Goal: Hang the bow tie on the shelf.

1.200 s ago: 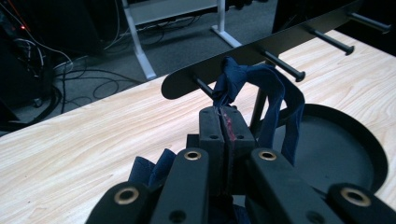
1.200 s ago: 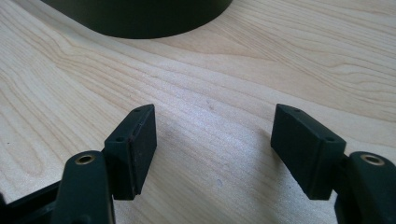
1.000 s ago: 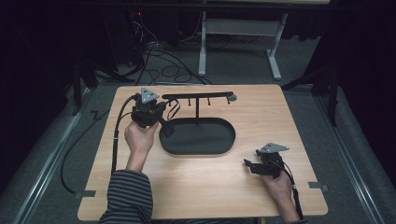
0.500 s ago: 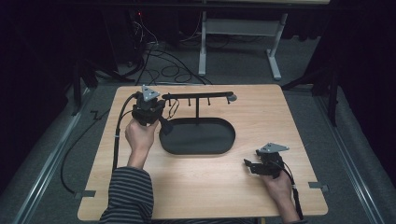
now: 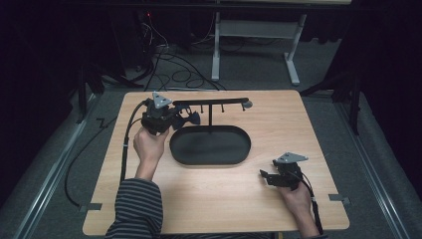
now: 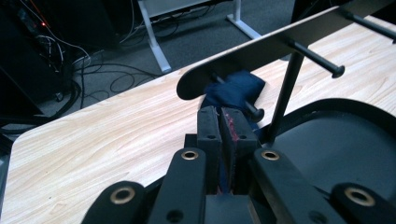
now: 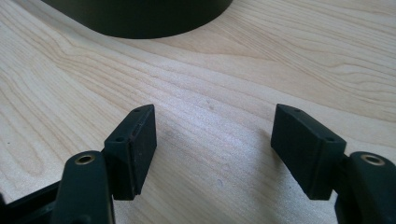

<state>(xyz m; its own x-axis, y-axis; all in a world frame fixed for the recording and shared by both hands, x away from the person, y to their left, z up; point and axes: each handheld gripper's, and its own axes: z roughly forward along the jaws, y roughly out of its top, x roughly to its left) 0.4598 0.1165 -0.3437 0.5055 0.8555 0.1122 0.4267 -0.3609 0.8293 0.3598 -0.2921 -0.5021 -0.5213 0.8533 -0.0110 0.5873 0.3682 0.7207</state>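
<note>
We find the left gripper clamped on a dark blue cloth at the rack's end peg, presumably for hanging; the right gripper rests wide open, empty, on the table.

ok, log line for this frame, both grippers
left gripper: shut on blue cloth at rack peg | right gripper: open, empty, over table | tray: empty
</note>
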